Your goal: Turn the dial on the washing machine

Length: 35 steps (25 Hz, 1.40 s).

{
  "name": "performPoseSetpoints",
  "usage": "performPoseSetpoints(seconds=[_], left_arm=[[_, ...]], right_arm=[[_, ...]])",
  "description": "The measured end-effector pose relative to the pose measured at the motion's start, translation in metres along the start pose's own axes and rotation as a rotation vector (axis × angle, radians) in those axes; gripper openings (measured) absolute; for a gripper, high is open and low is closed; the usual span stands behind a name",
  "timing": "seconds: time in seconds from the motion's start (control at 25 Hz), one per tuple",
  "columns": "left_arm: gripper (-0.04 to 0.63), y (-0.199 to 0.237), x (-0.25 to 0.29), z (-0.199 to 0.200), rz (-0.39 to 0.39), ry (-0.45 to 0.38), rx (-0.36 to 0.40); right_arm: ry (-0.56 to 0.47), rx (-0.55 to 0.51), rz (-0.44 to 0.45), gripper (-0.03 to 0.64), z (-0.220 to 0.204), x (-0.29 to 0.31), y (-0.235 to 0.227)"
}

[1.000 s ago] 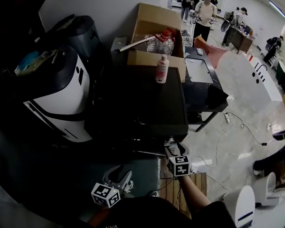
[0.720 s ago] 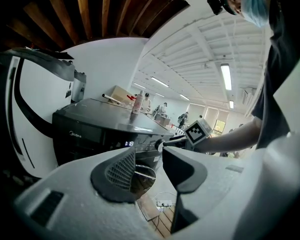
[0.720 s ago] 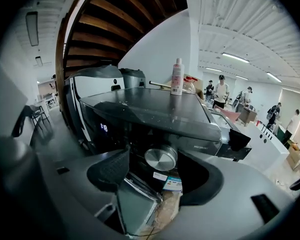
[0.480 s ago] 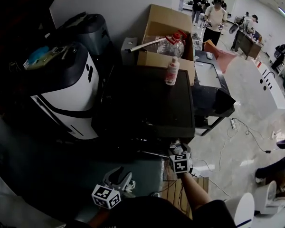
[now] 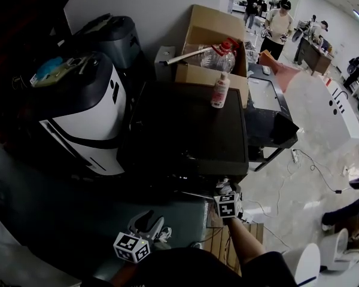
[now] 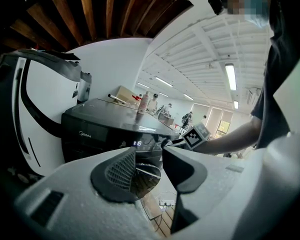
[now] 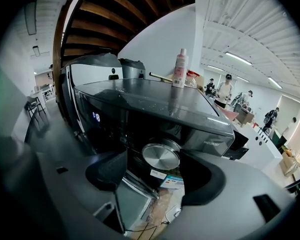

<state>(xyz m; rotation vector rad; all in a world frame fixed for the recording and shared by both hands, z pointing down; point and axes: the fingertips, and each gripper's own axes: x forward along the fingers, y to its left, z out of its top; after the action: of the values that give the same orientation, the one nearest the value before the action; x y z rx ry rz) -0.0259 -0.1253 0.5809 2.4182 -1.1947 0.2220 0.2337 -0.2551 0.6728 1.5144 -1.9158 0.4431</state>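
The dark washing machine [image 5: 185, 124] fills the middle of the head view. Its round silver dial [image 7: 161, 155] sits on the front panel near the right corner. My right gripper [image 5: 225, 191] is at that corner. In the right gripper view the dial lies between the jaws of that gripper [image 7: 157, 171], which are opening, and the pads stand off it. My left gripper [image 5: 147, 225] hangs lower left, away from the machine. Its jaws [image 6: 149, 166] are open with nothing between them, and past them I see the machine's front [image 6: 90, 131].
A white-and-black appliance [image 5: 78, 112] stands against the machine's left side. A pink-and-white bottle [image 5: 219, 90] stands on the machine's lid, with a cardboard box [image 5: 212, 46] behind. A dark desk [image 5: 263, 106] is to the right, a wooden pallet [image 5: 218, 238] and cables [image 5: 305, 160] on the floor. People stand far back.
The head view has drifted slightly, so the machine sits a little further right. Both grippers keep their places, the right one at the front right corner.
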Motion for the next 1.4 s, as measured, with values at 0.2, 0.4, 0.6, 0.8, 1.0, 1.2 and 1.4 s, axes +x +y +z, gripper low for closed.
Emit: performPoseSetpoints(seconds=[0.2,0.4,0.6,0.8,1.0,1.2,1.4], left_arm=[[0.163,0.001,0.005,-0.002,-0.005,0.009,0.007],[0.163,0.006,0.003,-0.005,-0.002,0.015,0.000],[0.163,0.006,0.004,-0.005,-0.002,0.020,0.000],[0.163,0.004,0.002,0.001,0.003,0.019,-0.018],[0.163,0.012,-0.003,-0.004,0.024,0.016,-0.016],[0.163,0.011,-0.005,-0.004,0.033,0.017,-0.024],[0.163,0.009,-0.006,-0.004,0.036,0.016,-0.029]], right_arm=[[0.026,0.064,0.015,0.319,-0.008,0.006,-0.004],[0.030,0.085,0.010,0.322,-0.011,0.010,-0.003],[0.035,0.103,0.004,0.328,-0.013,0.012,-0.005],[0.064,0.143,0.021,0.330,-0.021,0.018,-0.006],[0.062,0.164,0.017,0.330,-0.021,0.020,-0.004],[0.086,0.180,0.041,0.330,-0.028,0.025,-0.002],[0.109,0.185,0.054,0.319,-0.035,0.027,0.002]])
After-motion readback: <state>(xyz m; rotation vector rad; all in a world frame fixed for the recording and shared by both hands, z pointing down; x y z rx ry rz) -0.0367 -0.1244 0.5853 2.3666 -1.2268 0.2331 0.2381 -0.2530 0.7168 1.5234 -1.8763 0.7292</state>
